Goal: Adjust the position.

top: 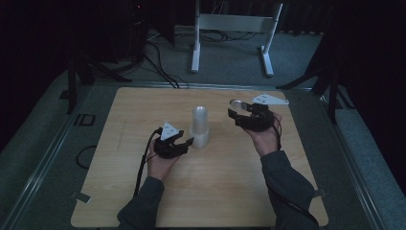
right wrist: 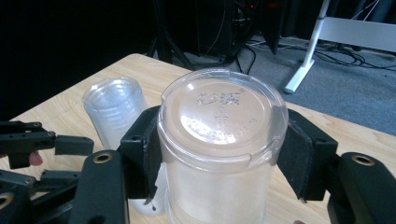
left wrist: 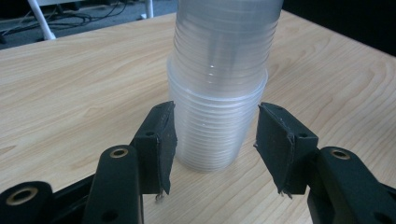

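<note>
1. On the light wooden desk (top: 119, 191), a stack of clear plastic cups (top: 200, 127) stands upright, mid-desk.
2. Left gripper (left wrist: 212, 140) spread, jaws flanking the stack's base (apparently not touching).
3. Right gripper (right wrist: 219, 144) clamps one clear plastic cup (right wrist: 222, 140), raised.

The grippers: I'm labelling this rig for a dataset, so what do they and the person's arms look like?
Both the left gripper and the right gripper are black, each with two flat-padded jaws, brass-ringed screw holes, a grey three-cornered top plate and a trailing black cable. The sleeves are dark grey.
</note>
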Available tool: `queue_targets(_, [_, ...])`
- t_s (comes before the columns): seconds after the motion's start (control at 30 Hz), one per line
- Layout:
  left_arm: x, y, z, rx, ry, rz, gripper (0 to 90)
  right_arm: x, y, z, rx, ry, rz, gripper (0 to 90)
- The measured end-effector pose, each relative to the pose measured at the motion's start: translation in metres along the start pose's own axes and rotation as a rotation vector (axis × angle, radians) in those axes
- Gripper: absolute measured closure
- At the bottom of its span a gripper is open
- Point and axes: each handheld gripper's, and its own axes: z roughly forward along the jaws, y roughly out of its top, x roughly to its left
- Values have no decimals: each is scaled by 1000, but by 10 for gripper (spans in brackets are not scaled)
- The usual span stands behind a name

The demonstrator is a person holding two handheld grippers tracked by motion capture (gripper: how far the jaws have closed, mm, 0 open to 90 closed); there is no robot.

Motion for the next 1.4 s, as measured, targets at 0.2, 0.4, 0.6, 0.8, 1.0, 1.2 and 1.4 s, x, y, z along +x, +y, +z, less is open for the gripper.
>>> queue_targets(0.2, [-2, 0, -3, -10, -11, 5, 464, -2, -8, 0, 9, -3, 7, 376])
queue_targets(0.4, [-7, 2, -6, -14, -27, 9, 427, -1, -14, 2, 15, 3, 14, 376])
queue_targets(0.6, [-10, 5, -7, -25, -42, 14, 394, -2, -19, 4, 25, 5, 21, 377])
queue_targets(0.8, [-16, 8, -8, -29, -60, 27, 383, -3, -23, 4, 29, 4, 27, 378])
queue_targets(1.0, [-20, 10, -9, -37, -63, 43, 365, -5, -27, 2, 27, 7, 43, 379])
queue_targets(1.2, [-25, 10, -7, -44, -68, 49, 352, -5, -34, 0, 32, 5, 60, 379])
queue_targets(1.4, [-29, 10, -5, -48, -78, 55, 345, -2, -43, -2, 29, 14, 78, 379])
